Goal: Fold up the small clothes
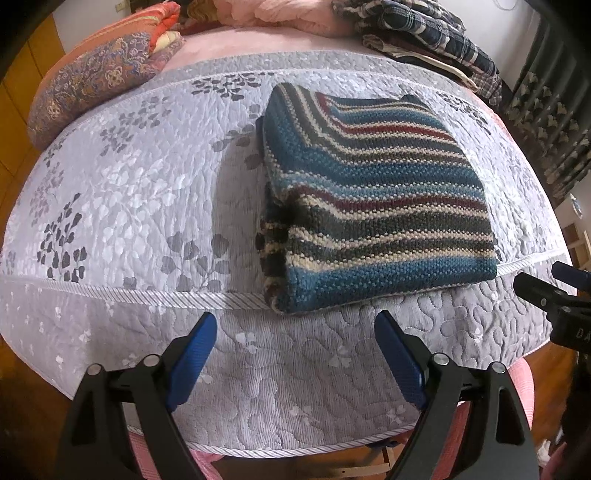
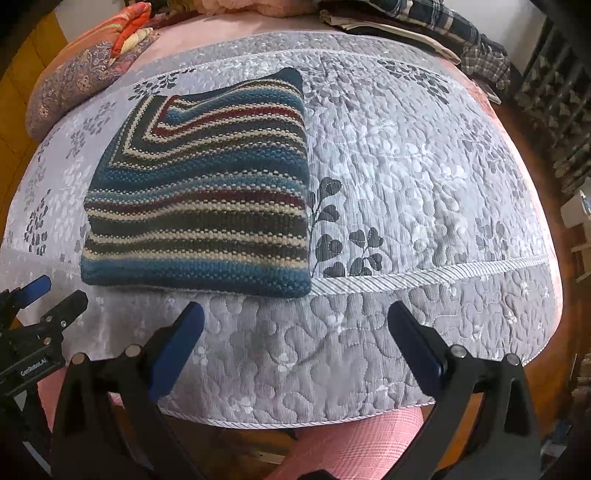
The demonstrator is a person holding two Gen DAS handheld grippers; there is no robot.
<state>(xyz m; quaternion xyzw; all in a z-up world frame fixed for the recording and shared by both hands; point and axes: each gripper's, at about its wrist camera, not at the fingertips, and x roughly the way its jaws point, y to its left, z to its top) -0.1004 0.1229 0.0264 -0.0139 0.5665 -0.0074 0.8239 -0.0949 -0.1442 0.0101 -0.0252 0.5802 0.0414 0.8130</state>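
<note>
Striped knit sweater [image 1: 373,199] folded on grey quilt [image 1: 129,206] | left gripper [image 1: 295,354], right gripper [image 2: 295,345]: jaws released, empty, near sweater's front edge | sweater's layered fold edge: left view only

Striped sweater [image 1: 373,206]: coarse, chunky knit, matt, with a pebbled weave.
Bedspread [image 1: 129,206]: quilted cloth with stitched ridges and a faint sheen on its pale leaf print.
Left gripper [image 1: 295,354]: matt black plastic arms, blue finger pads with a fine ribbed texture, small shiny metal pins.
Right gripper [image 2: 295,343]: the same black plastic and textured blue pads.
Patterned cushion [image 1: 92,81]: soft printed cloth.
Plaid garment [image 1: 424,29]: woven cloth, matt.
</note>
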